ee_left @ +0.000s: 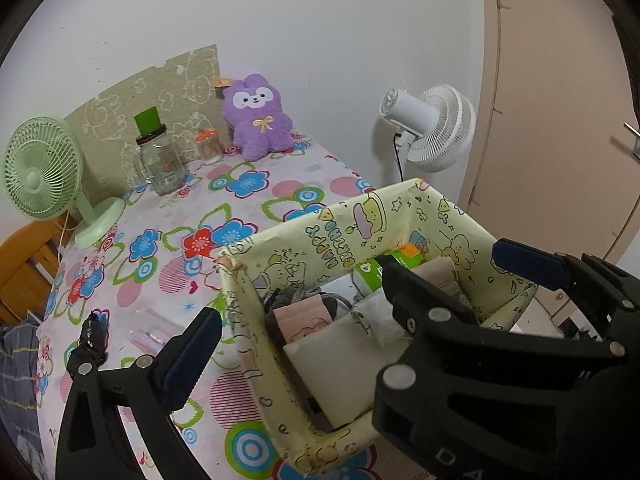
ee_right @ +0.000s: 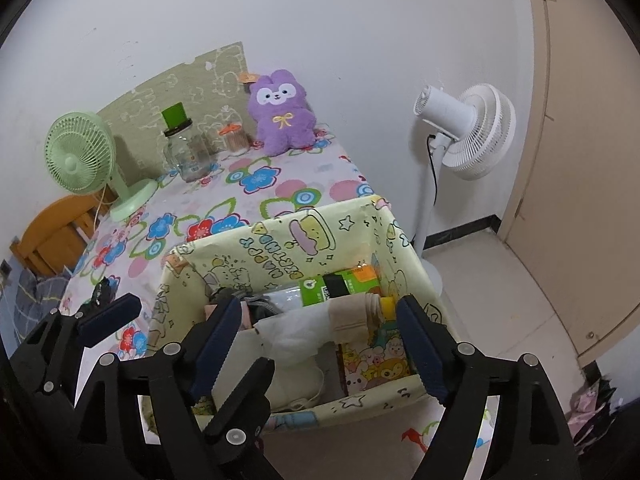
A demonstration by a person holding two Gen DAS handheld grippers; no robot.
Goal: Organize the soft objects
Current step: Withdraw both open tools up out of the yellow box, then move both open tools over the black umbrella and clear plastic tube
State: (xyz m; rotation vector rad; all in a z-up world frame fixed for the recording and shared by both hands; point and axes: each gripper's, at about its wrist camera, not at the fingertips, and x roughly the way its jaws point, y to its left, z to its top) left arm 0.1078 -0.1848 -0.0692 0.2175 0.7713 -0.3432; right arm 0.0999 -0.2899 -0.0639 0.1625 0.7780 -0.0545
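Right gripper (ee_right: 320,344): nearest to me, angled down over the near end of the bin, jaws spread apart and clamping nothing; a beige folded cloth (ee_right: 352,314) and a white crumpled tissue-like sheet (ee_right: 292,334) lie loose in the bin between and below its fingers.
Left gripper (ee_left: 304,304): just beside the right one, jaws spread as wide as they go, empty; in its own view one finger hangs over the flowered cloth outside the bin's left wall, the other over the bin.
Fabric bin (ee_right: 280,240): pale yellow, cartoon print, standing open at the near right corner of the table.
Bin contents: the beige cloth, the white sheet, a grey drawstring bundle (ee_left: 296,300), a pink pouch (ee_left: 304,322), a green box (ee_right: 320,288) and a cartoon-printed packet (ee_right: 376,364), all packed close together.
Tablecloth (ee_left: 248,184): pink with bright flowers and rings, covering the table.
Green desk fan (ee_left: 44,172): far left edge of the table.
Glass jar (ee_left: 160,160): beside the fan, dark lid, green card on top.
Small orange-lidded jar (ee_left: 208,146): between the glass jar and the plush.
Purple plush bunny (ee_left: 258,120): sitting upright at the far end against the wall, well apart from the bin.
White standing fan (ee_right: 464,128): on the floor right of the table, by the door.
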